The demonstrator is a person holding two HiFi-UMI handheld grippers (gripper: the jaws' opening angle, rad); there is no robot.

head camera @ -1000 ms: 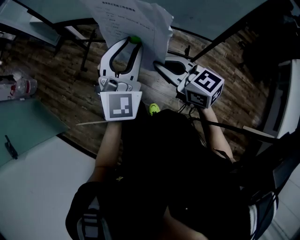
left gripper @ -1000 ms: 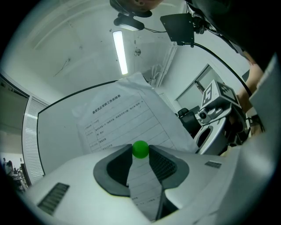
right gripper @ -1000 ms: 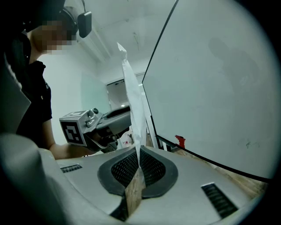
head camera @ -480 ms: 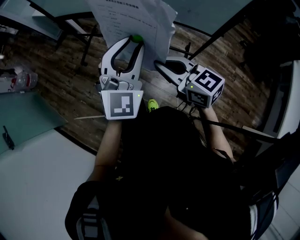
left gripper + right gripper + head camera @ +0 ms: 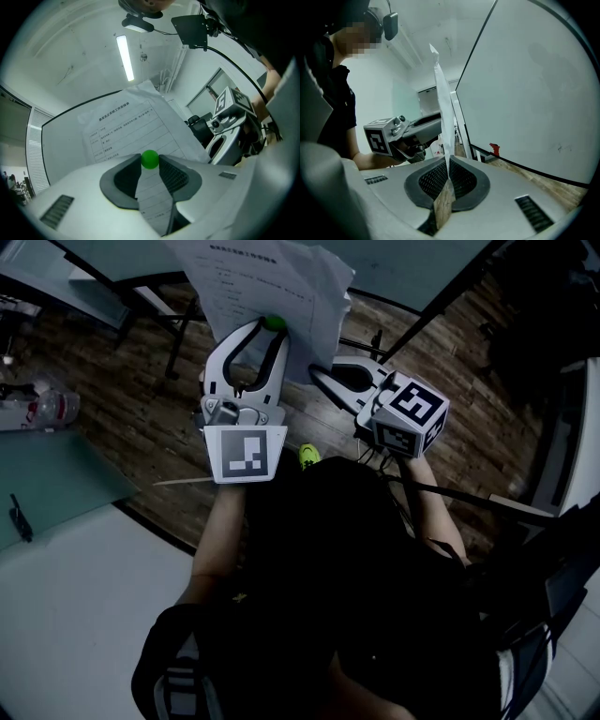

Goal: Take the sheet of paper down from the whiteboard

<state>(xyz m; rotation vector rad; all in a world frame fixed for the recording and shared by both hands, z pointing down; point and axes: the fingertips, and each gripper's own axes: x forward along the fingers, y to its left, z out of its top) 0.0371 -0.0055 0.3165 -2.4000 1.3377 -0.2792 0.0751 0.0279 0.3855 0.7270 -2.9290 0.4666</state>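
Note:
The printed sheet of paper point(image 5: 262, 287) hangs in front of the whiteboard point(image 5: 403, 268), its lower part curling away from the board. My left gripper point(image 5: 270, 328) is level and shut on a small green round magnet point(image 5: 273, 322), pinched between its fingertips against the sheet point(image 5: 136, 126). In the left gripper view the magnet point(image 5: 150, 159) sits between the two pads. My right gripper point(image 5: 316, 373) is shut on the sheet's lower right edge. The paper point(image 5: 443, 108) shows edge-on there, rising from between the closed pads of that gripper point(image 5: 447, 177). Whether the magnet still touches the board is hidden.
The whiteboard point(image 5: 525, 84) stands on a frame with legs point(image 5: 178, 334) over a wooden floor. A red clip point(image 5: 494, 149) sits on its lower rail. At the left are a plastic bottle point(image 5: 52, 409) and a glass tabletop point(image 5: 47, 484).

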